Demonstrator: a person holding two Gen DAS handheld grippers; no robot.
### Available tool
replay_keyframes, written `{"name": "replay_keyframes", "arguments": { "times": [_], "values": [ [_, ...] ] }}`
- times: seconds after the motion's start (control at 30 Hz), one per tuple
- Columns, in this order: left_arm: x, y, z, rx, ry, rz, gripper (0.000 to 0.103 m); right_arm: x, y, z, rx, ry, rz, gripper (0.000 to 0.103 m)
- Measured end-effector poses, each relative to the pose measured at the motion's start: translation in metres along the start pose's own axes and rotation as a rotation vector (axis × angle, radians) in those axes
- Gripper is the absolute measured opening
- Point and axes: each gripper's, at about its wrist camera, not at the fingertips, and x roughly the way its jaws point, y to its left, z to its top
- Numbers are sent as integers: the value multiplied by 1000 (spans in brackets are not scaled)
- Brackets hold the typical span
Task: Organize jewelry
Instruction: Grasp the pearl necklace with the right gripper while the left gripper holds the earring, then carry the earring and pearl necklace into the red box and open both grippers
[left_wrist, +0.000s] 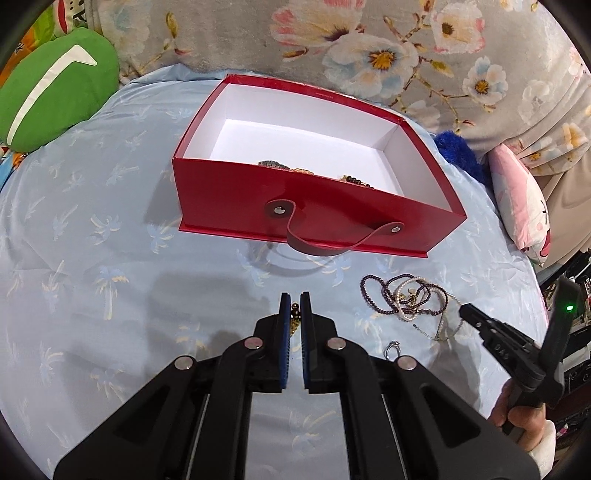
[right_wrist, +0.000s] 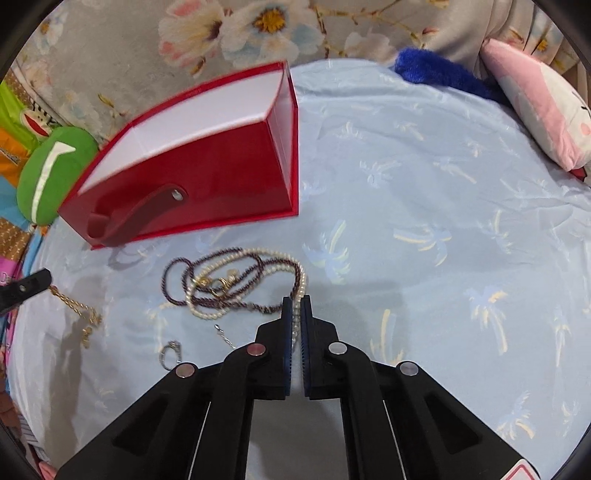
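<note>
A red box (left_wrist: 295, 199) sits open on a light blue sheet (left_wrist: 110, 258) with little palm trees on it. Some jewelry already lies inside the box, just behind its front wall: a few beads and a band (left_wrist: 273, 164) peek over the edge. So part of the job looks done.

The left gripper (left_wrist: 294, 306) is closed tight on a gold chain (left_wrist: 294, 319). The chain hangs between its two blue pads. In the right wrist view, that same chain dangles down from the gripper's tip to the sheet at the left side. It is not in the box yet.

The right gripper (right_wrist: 294, 310) is also closed. Its pads pinch a white pearl necklace (right_wrist: 295, 291) at one end. The rest of the pearls lie on the sheet, tangled up with a dark purple bead necklace (right_wrist: 221, 295) and some small gold pieces (right_wrist: 218, 282). This pile is in front of the box, near its strap handle (left_wrist: 321, 247).

Two small things wait beside the pile: a silver ring (right_wrist: 170, 352) and a thin silver chain (right_wrist: 224, 336). Nothing holds them.

So a lot is left. The gold chain and the pearls need to go into the box, then the purple beads, the ring and the thin chain. The pearls may drag the purple beads along, since they are twisted together.
</note>
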Motion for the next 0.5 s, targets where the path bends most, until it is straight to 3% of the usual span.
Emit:
{"name": "replay_keyframes", "arguments": {
  "times": [0.5],
  "values": [
    [-67,-20,21,49,-121,-51,4,-148,25,67,-54,-341,89,3]
  ]
}}
